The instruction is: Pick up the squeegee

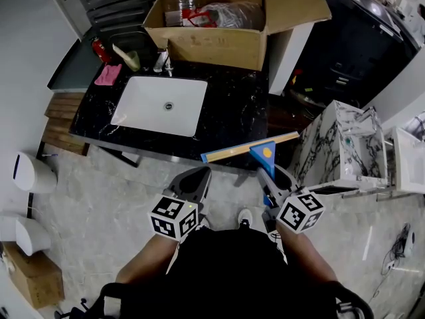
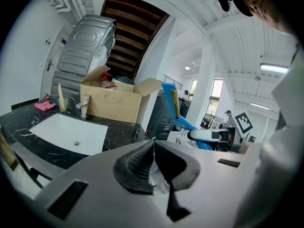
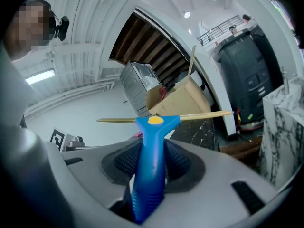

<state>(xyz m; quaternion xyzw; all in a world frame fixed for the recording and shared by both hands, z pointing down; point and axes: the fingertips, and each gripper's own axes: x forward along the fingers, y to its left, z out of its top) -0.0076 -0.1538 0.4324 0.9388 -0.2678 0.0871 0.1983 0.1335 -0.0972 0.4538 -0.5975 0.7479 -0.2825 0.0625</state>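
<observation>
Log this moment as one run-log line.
left gripper: shut, empty | right gripper: shut on squeegee handle | blade: forward of gripper

Cardboard box (image 1: 212,45) walls off countertop (image 1: 232,115) rear, open floor (image 1: 99,198) in front, marble cabinet (image 1: 332,145) at right

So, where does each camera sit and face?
Head view: on the person's head, facing steeply down at the sink; forearms, left hand-held gripper and right hand-held gripper show.
Left gripper view: on the left one, along its shut jaws toward the sink.
Right gripper view: on the right one, along jaws clamped on the squeegee.
Shared: all three show the cardboard box.
</observation>
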